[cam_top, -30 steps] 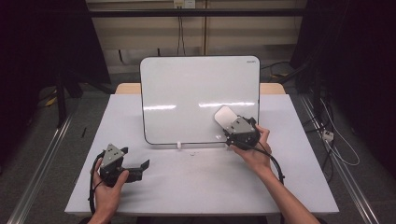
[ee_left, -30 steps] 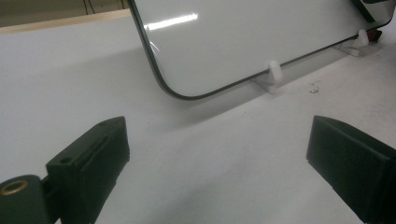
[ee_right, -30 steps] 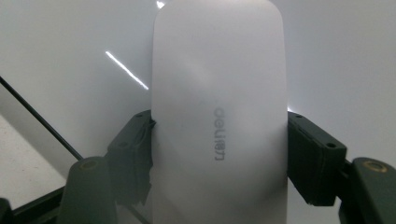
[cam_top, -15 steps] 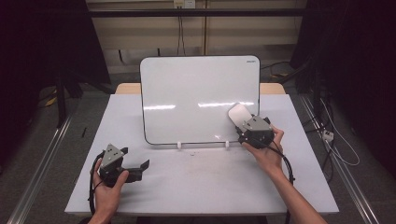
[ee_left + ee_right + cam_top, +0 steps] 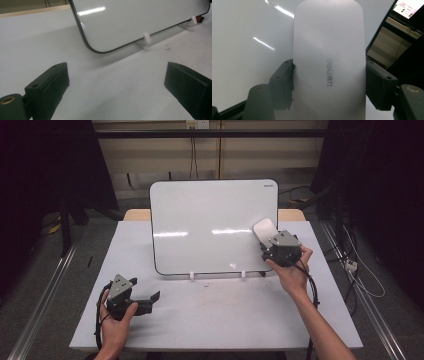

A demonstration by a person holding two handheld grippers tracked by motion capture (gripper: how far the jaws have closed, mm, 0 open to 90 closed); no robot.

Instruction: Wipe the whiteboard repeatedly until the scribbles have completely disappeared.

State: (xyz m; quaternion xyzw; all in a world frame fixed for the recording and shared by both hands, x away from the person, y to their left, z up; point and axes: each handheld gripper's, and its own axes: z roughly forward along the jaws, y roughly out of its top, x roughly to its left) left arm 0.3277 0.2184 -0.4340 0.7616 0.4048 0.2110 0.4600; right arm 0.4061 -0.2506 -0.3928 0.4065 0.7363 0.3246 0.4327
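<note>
The right tool [image 5: 270, 240] clamps a white whiteboard eraser [image 5: 329, 62] between its jaws, against the whiteboard's [image 5: 210, 220] lower right corner. The left tool [image 5: 150, 300] hovers wide-jawed over the bench [image 5: 225, 315].

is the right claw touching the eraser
Touching. In the right gripper view the eraser sits clamped between the right claw's jaws, each pressed against one of its sides with no gap.

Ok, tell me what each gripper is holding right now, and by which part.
The right gripper holds a white eraser, its jaws clamped on the two long sides near the lower end. The left gripper is open over the table and holds nothing.
</note>
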